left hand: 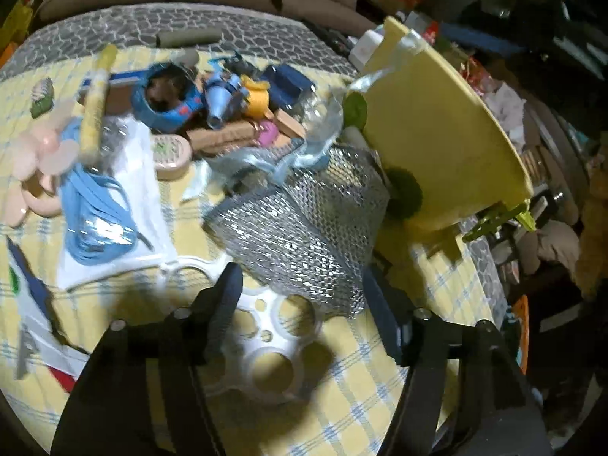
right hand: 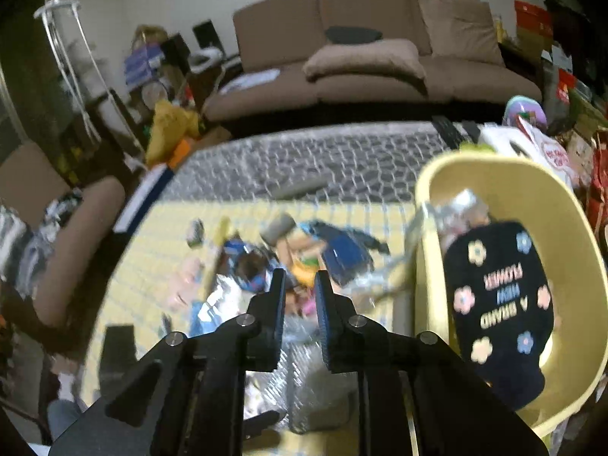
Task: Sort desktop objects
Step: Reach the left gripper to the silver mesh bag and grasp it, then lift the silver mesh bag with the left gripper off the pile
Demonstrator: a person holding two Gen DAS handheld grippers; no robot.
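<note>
In the left wrist view my left gripper stands open over the yellow checked cloth. A silver mesh basket lies just beyond its fingertips, and a white plastic piece with round holes lies under them. A yellow tub stands to the right of the basket. In the right wrist view my right gripper hangs above the table with a narrow gap and nothing between its fingers. The yellow tub on its right holds a black pouch printed with flowers. The mesh basket shows below the fingers.
A pile of small things lies at the table's middle: a blue tape roll, a coiled blue cord, a pink fan, a yellow stick. A brown sofa stands behind the table. Cluttered boxes line the right side.
</note>
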